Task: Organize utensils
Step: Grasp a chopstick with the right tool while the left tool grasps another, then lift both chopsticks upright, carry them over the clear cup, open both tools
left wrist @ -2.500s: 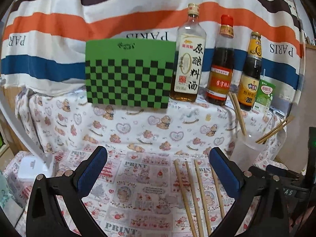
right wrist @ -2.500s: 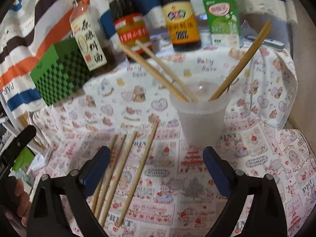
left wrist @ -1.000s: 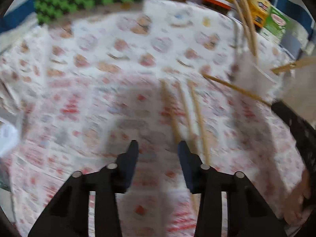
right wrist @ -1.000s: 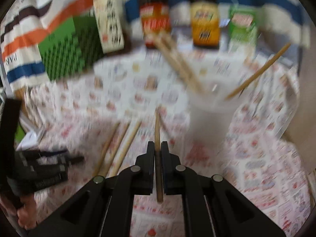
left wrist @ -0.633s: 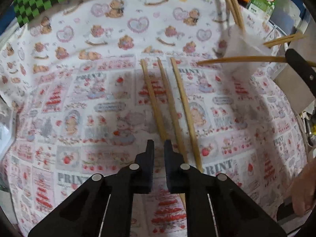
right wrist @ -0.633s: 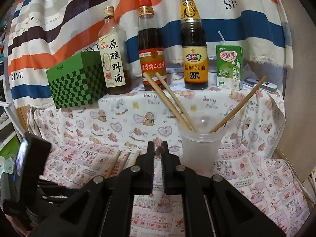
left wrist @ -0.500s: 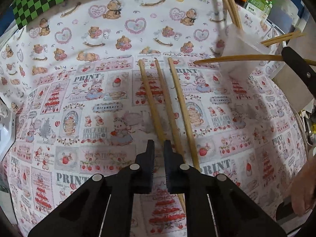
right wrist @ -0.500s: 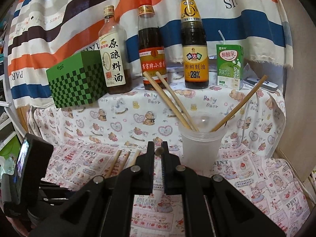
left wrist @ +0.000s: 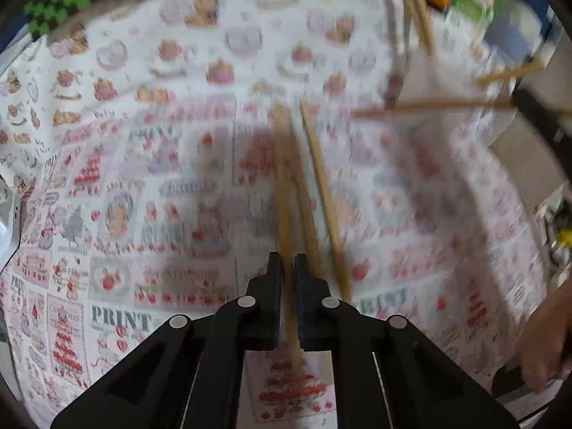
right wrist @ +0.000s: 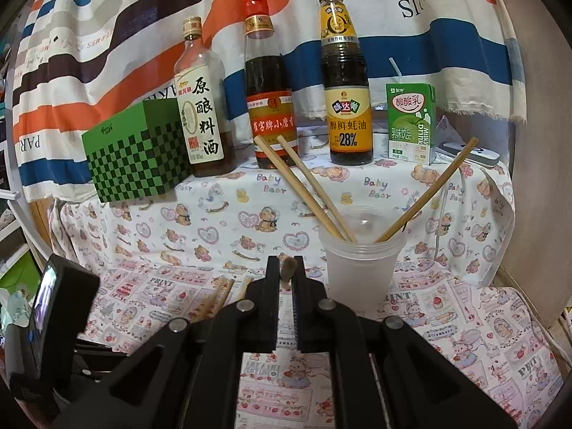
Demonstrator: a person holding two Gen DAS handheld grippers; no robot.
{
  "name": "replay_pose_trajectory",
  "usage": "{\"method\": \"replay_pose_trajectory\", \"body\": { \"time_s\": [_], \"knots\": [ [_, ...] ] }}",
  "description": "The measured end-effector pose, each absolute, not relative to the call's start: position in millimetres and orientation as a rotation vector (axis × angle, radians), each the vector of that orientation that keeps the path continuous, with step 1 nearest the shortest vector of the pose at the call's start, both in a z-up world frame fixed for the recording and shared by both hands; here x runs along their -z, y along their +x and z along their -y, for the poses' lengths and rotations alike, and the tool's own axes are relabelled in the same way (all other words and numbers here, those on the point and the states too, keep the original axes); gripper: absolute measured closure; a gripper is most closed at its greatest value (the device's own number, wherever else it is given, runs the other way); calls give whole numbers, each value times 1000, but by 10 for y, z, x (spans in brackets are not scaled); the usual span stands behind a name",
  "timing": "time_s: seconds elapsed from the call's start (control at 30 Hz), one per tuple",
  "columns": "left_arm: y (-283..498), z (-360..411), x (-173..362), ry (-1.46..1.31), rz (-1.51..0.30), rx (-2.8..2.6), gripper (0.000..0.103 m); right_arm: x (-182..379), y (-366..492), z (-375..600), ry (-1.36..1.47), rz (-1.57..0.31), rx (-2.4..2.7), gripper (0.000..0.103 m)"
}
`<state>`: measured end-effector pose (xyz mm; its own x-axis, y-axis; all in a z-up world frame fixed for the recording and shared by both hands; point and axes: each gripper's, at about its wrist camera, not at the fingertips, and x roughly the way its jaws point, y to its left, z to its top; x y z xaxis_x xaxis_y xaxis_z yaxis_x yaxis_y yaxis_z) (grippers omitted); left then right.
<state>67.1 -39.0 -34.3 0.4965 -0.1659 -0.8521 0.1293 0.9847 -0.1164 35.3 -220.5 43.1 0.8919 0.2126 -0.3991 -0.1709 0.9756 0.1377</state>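
In the blurred left wrist view my left gripper (left wrist: 287, 266) is shut on a bamboo chopstick (left wrist: 282, 178), which runs between the jaws and out behind them. Two more chopsticks (left wrist: 323, 193) lie just right of it on the printed cloth. In the right wrist view my right gripper (right wrist: 287, 266) is shut on another chopstick (right wrist: 288, 271), seen end-on, just left of the frosted plastic cup (right wrist: 359, 271). That cup holds three chopsticks (right wrist: 304, 186) that lean out. The right-hand chopstick (left wrist: 429, 104) crosses the left view's upper right.
A green checked box (right wrist: 132, 157), three sauce bottles (right wrist: 268, 107) and a green drink carton (right wrist: 411, 121) stand on the raised ledge behind the cup. The left hand-held unit (right wrist: 53, 318) fills the lower left. A person's hand (left wrist: 543, 336) shows at the left view's right edge.
The left jaws closed from partly open onto the leftmost chopstick, whose rear end now sticks out behind them. The right gripper tilted up with its chopstick, then held still before the cup.
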Motion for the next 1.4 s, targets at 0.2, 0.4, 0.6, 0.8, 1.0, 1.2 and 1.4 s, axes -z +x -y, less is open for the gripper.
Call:
{"method": "replay_pose_trajectory", "body": {
  "time_s": [0.2,0.4,0.6,0.8,1.0,1.2,1.4],
  "knots": [
    [283,287,-285,-33,-671,183,98,-516,290,2305,154,-370,-213,97],
    [76,167,-613,-61,-450,204,98,-613,236,2374,178,-319,-218,97],
    [-51,139,-739,-52,-363,205,98,-650,214,2386,180,-311,-237,97],
    [-66,157,-720,-34,-350,188,98,-654,226,2354,162,-315,-246,97],
    [41,188,-627,-33,-396,197,98,-542,348,2376,182,-367,-251,97],
    [191,138,-512,-57,-473,179,97,-531,368,2383,176,-377,-257,97],
    [218,289,-409,12,-503,174,97,-536,392,2349,131,-396,-257,97]
  ]
}}
